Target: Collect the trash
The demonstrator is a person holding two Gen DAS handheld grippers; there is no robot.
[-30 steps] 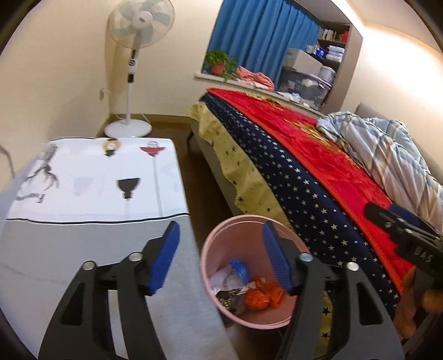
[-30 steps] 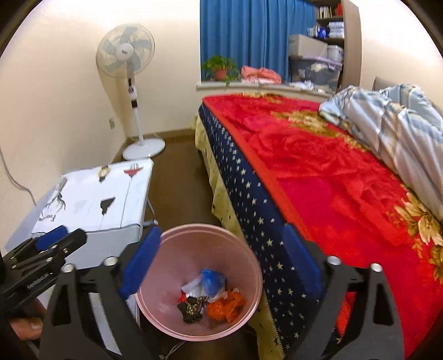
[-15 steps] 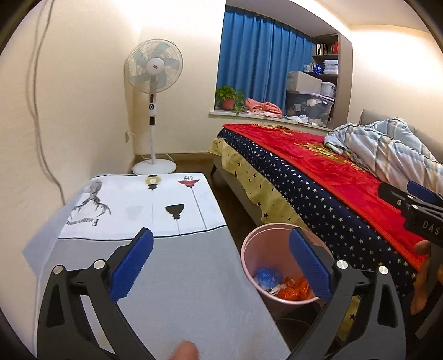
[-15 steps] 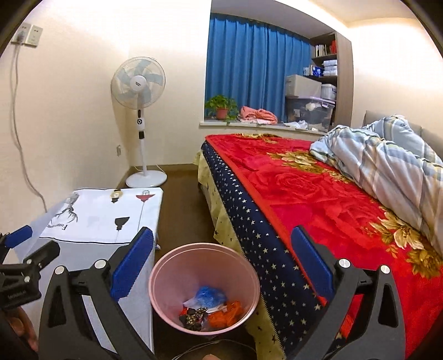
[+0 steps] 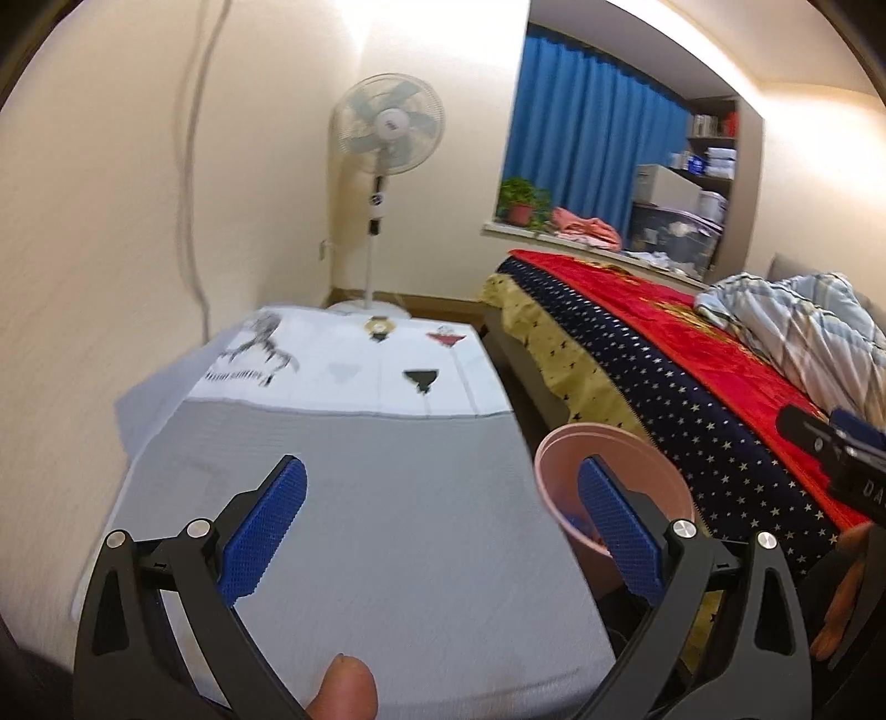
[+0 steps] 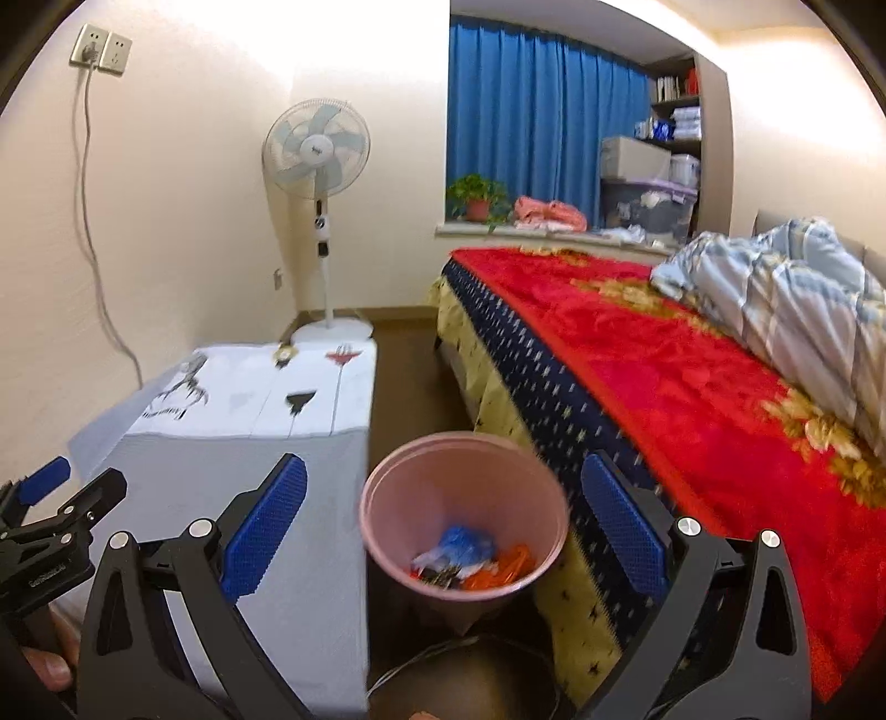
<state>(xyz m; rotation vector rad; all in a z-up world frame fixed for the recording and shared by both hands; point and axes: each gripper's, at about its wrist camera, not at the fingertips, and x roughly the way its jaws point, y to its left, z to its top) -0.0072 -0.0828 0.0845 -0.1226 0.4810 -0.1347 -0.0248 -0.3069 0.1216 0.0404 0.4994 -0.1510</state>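
A pink bin [image 6: 464,518] stands on the floor between a cloth-covered table and the bed. Blue, orange and dark trash [image 6: 470,559] lies in its bottom. In the left wrist view the pink bin [image 5: 576,448] shows at the right, partly behind one finger. My left gripper [image 5: 443,531] hovers over the grey tablecloth [image 5: 387,526], open and empty. My right gripper [image 6: 443,531] is open above the bin, holding nothing. The left gripper [image 6: 61,498] also appears at the left edge of the right wrist view.
A bed with a red blanket [image 6: 664,376] and a striped quilt [image 6: 786,288] fills the right side. A standing fan [image 6: 318,160] is by the far wall. A wall socket with a cord [image 6: 99,50] is at the upper left. A thumb [image 5: 343,687] shows at the bottom.
Both grippers pulled back from over the bin and tilted up. The left one swung left over the table and its jaws spread wider. The bin now looks smaller and farther.
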